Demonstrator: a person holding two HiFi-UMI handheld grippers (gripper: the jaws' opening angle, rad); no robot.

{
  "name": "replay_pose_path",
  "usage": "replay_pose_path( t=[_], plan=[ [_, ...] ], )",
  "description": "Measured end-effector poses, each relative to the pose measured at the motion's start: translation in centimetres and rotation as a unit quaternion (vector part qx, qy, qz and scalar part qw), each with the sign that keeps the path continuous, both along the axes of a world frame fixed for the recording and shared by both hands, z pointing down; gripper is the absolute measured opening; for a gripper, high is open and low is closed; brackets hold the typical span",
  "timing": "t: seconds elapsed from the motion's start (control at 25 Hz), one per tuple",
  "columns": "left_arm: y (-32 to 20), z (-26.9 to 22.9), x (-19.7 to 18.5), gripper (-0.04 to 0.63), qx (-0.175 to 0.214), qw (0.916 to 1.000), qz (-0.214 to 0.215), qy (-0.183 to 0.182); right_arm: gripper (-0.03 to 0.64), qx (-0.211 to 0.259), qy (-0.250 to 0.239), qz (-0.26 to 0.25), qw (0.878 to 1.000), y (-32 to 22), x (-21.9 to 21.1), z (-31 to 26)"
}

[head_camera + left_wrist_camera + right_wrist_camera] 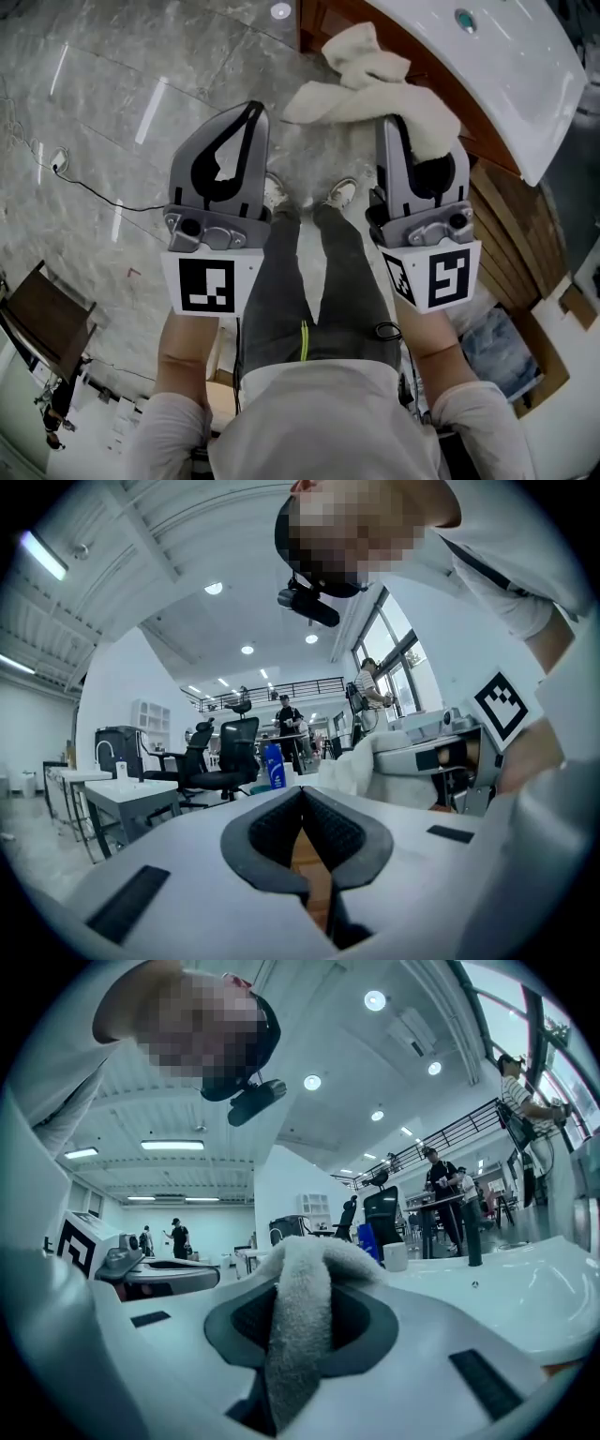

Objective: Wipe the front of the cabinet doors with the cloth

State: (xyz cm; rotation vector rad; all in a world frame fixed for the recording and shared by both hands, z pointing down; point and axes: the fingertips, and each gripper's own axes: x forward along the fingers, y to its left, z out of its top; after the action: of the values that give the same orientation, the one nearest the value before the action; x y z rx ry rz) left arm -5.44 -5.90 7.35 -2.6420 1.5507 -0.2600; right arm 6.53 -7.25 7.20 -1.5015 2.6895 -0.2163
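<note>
Marble floor, cabinet under sink, right gripper pinching cloth, left gripper closed, empty

We note a grey marble-patterned floor with a thin black cable trailing across it and a dark wooden chair at its left edge. A white washbasin occupies the upper right. The left gripper view shows black office chairs, a blue bottle and, indistinctly, what appears to be a standing person. In the right gripper view a white cup stands beyond the basin.
</note>
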Motion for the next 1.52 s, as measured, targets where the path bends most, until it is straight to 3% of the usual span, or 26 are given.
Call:
replay_pose_path(
  t=[0.32, 0.64, 0.96, 1.16, 1.52],
  plan=[
    [3.2, -11.0, -0.1, 0.018, 0.026, 0.9995, -0.003, 0.019, 0.098, 0.029, 0.036, -0.001, 0.999, 3.7, -0.2, -9.5],
    [5.8, -19.0, 0.5, 0.018, 0.051, 0.9985, -0.011, 0.019, 0.098, 0.057, 0.037, -0.020, 0.997, 6.4, -0.2, -16.7],
    [7.7, -24.3, 1.2, 0.018, 0.064, 0.9977, 0.016, 0.013, 0.098, 0.088, 0.062, -0.033, 0.994, 7.9, -0.4, -22.7],
    [7.9, -26.3, -1.0, 0.018, 0.075, 0.9970, 0.016, 0.009, 0.098, 0.102, 0.075, -0.026, 0.992, 8.8, -0.8, -25.1],
    [7.5, -31.3, -4.2, 0.018, 0.108, 0.9923, -0.015, 0.058, 0.098, 0.143, 0.113, 0.021, 0.983, 9.1, 2.3, -31.0]
  ],
)
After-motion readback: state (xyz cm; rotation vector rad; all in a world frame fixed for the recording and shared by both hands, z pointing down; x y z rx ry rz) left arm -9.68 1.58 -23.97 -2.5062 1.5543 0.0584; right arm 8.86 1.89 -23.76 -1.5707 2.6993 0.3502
